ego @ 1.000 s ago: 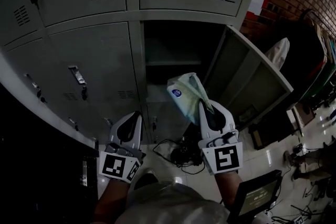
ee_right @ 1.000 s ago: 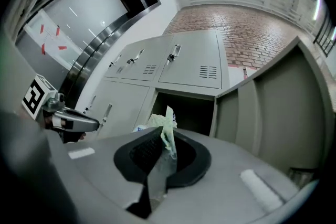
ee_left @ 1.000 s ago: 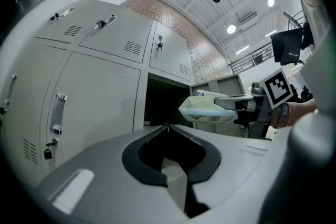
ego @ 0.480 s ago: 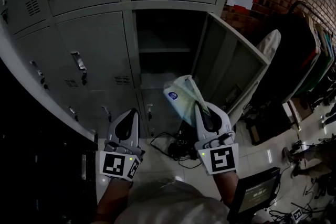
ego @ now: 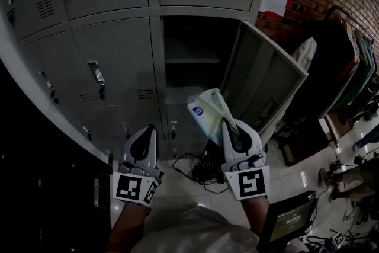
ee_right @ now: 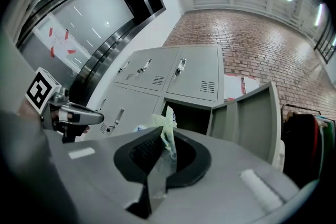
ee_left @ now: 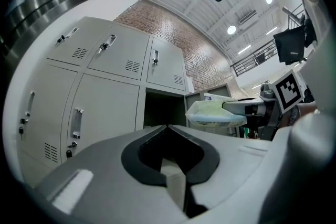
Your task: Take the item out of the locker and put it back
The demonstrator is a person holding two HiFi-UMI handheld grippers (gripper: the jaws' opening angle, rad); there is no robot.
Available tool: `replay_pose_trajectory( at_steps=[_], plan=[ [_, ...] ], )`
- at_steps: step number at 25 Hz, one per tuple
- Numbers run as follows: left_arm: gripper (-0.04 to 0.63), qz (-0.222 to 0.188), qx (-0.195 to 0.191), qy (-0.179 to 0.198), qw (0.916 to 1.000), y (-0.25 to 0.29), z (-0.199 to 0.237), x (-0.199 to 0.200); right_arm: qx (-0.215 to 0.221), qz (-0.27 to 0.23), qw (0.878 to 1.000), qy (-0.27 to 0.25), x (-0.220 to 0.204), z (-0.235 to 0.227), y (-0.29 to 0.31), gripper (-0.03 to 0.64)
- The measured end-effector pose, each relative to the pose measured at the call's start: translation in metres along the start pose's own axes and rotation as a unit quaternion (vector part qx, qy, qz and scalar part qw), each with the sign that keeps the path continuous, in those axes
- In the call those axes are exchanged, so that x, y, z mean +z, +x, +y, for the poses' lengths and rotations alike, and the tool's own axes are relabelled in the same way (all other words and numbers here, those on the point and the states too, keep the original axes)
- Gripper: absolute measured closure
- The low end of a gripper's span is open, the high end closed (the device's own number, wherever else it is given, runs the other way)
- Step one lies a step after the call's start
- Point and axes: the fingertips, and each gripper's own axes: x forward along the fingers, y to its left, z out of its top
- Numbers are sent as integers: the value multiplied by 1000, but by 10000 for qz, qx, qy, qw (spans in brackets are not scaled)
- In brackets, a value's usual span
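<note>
A pale green plastic packet (ego: 208,111) with a blue round label hangs in the air, its upper edge pinched in my right gripper (ego: 225,122), which is shut on it. It hovers just in front of and below the open locker (ego: 195,50), whose door (ego: 266,77) swings out to the right. The right gripper view shows the packet (ee_right: 167,124) rising from between that gripper's (ee_right: 164,132) closed jaws. My left gripper (ego: 147,129) sits level to the left, shut with nothing in it. The left gripper view shows its joined jaws (ee_left: 168,127) and the packet (ee_left: 212,111) off to the right.
Closed grey lockers (ego: 115,62) with handles and keys surround the open one. Cables and a dark device (ego: 204,170) lie on the tiled floor below. A small screen (ego: 290,221) stands at the lower right. Dark bags and a rack (ego: 337,62) stand by the brick wall.
The head view has swung slightly. My right gripper keeps its hold on the packet in front of the open locker. The left gripper stays beside it.
</note>
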Motion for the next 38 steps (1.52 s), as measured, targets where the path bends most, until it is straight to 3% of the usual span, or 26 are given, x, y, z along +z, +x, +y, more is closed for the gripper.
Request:
replay_pose_trajectory(
  at_steps=[8,14,26,31,38],
  plan=[
    [624,49,-196,0,9998,-7,26,-11,-580,-134,9980,-211,10,-9,19,611],
    [624,76,-151,-78,9998,19,55,-23,-821,-143,9961,-305,2,-33,66,611],
    [624,-25,-102,162,9998,131,92,-32,-917,50,9948,-440,-49,-105,230,611],
    [624,117,-260,130,9995,144,94,-37,-895,254,9935,-663,-59,-108,277,612],
    [624,57,-191,161,9997,146,114,-30,-893,370,9943,-451,-67,-99,297,611]
  ],
)
